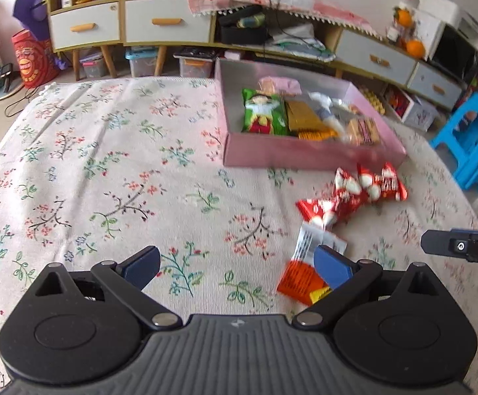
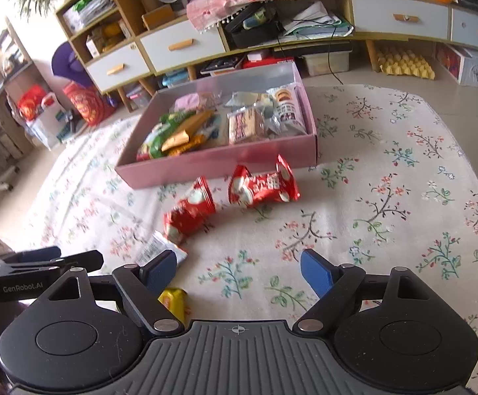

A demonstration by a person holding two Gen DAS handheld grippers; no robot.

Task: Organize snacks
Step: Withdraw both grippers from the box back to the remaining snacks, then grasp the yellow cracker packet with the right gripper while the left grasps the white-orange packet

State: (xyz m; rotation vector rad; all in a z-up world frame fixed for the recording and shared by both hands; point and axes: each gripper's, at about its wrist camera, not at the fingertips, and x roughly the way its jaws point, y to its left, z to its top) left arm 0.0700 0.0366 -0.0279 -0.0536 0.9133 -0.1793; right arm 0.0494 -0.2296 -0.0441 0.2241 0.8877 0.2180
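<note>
Blue stool (image 1: 472, 144), left view only

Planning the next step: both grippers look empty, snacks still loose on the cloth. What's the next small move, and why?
Probably lower the left gripper onto the orange packet lying by its right finger. Both the left and the right gripper are open with nothing between the fingers, and that packet is the closest one outside the pink box; the red packets lie farther off.
</note>
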